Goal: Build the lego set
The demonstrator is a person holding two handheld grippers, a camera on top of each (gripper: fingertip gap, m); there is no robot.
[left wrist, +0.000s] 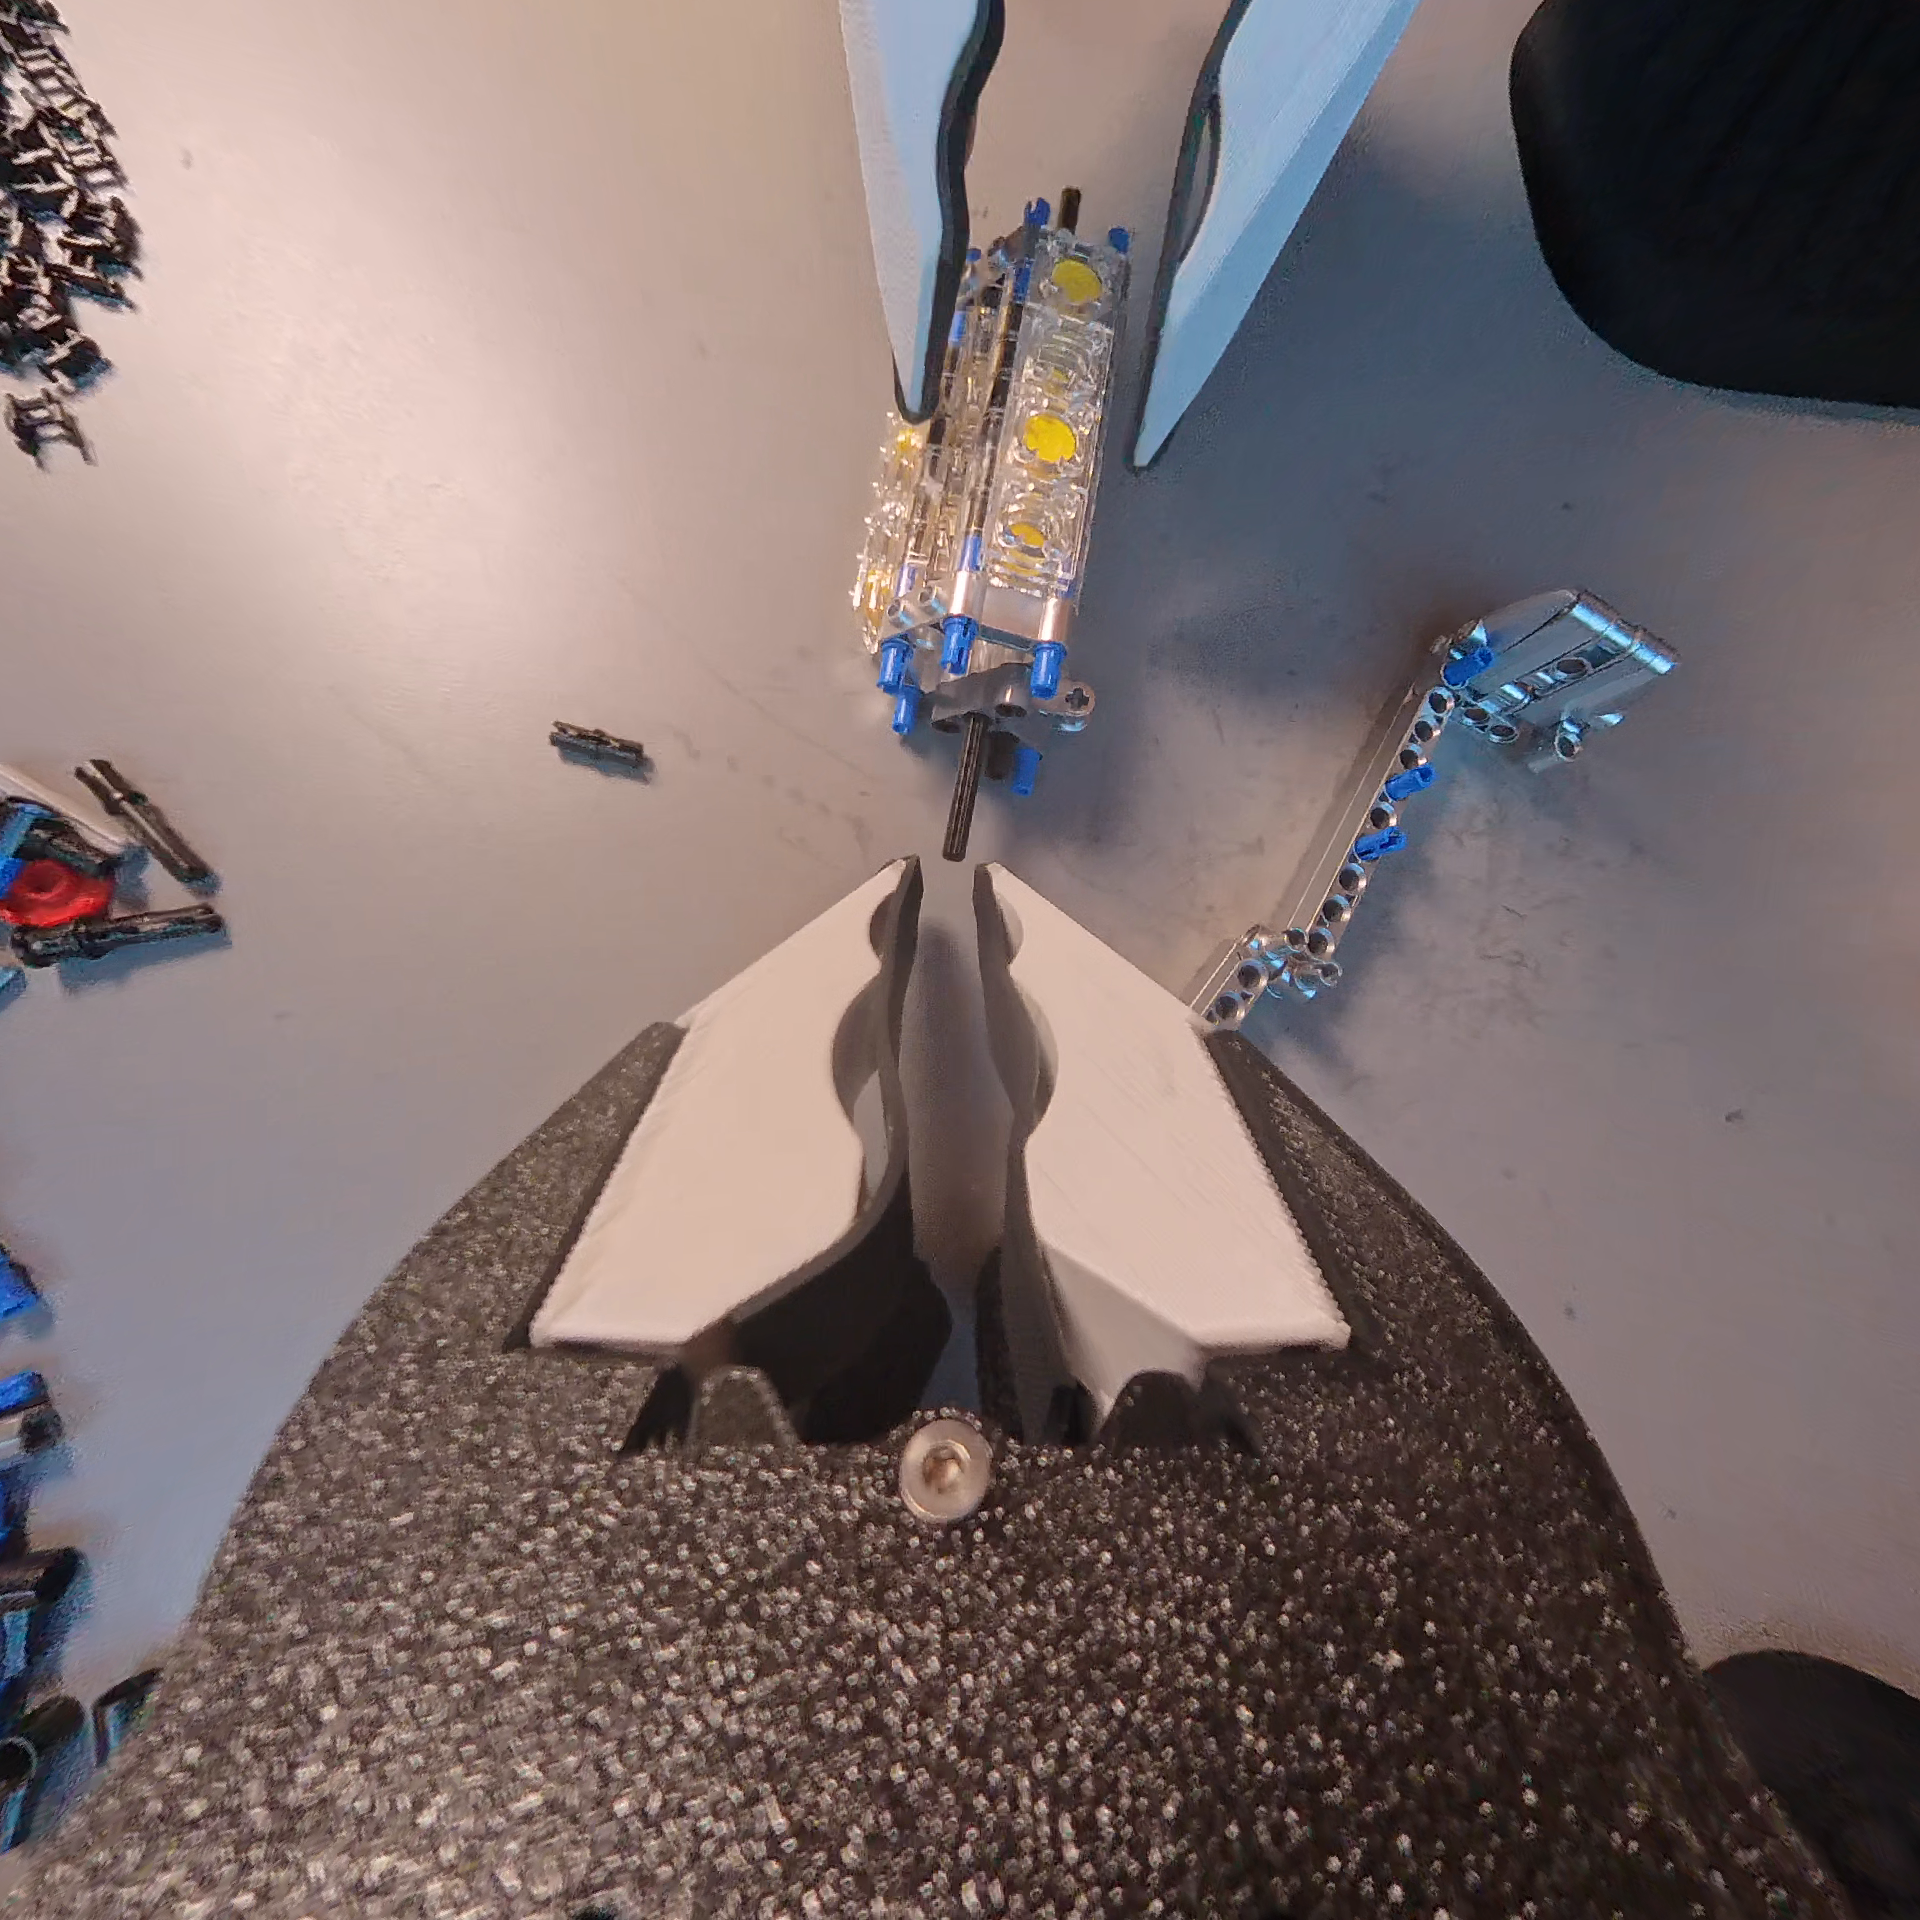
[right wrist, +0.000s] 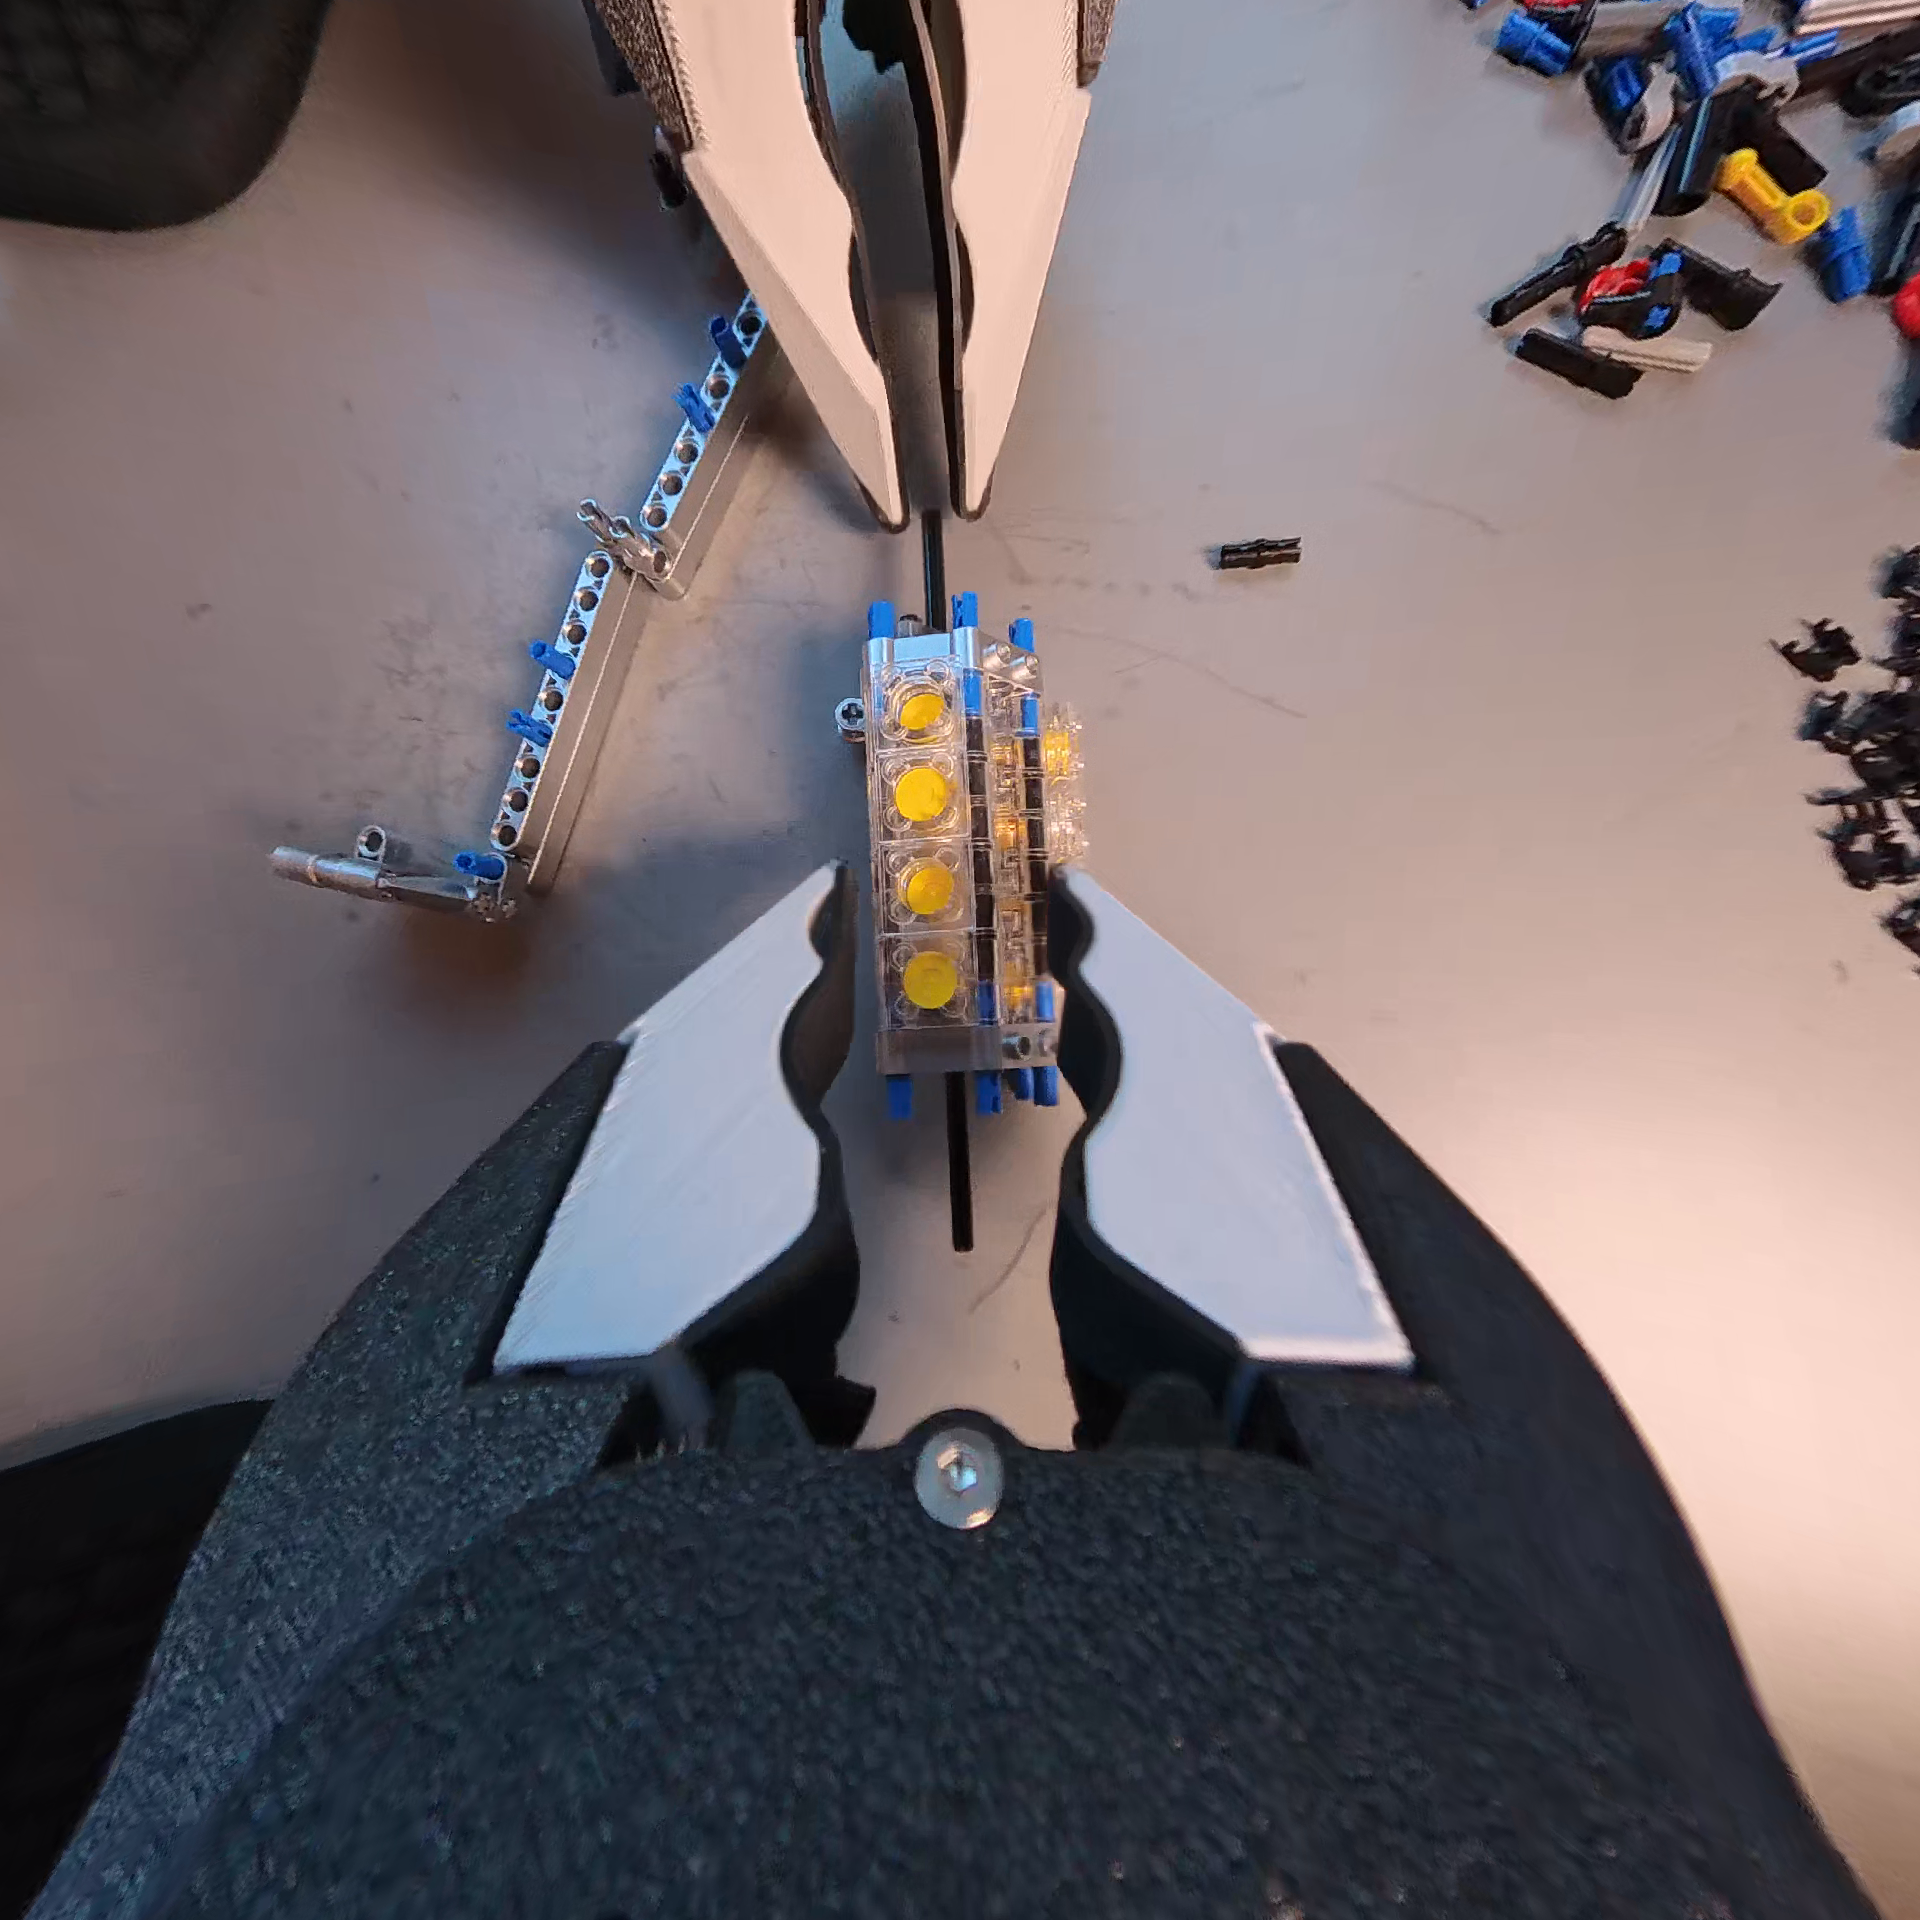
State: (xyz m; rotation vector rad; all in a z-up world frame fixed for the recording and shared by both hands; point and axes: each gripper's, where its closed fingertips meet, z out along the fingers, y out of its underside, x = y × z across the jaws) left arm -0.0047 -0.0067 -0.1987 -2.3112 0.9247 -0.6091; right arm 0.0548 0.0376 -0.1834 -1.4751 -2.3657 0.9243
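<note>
in the left wrist view my left gripper (left wrist: 947,871) is nearly closed, gripping nothing, just short of the thin black axle (left wrist: 966,788) jutting from the clear plastic block with yellow discs (left wrist: 997,468) on the grey table (left wrist: 416,520). in the right wrist view my right gripper (right wrist: 951,883) straddles that block, spread, one finger touching; i judge an off-centre squeeze could skew it.

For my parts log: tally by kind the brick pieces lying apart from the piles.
Clear block with yellow discs: 1
Long grey holed beam assembly: 1
Lone black pin: 1
Total: 3

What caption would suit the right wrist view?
Right gripper straddles a clear block assembly with yellow discs; left gripper meets its black axle.
</note>
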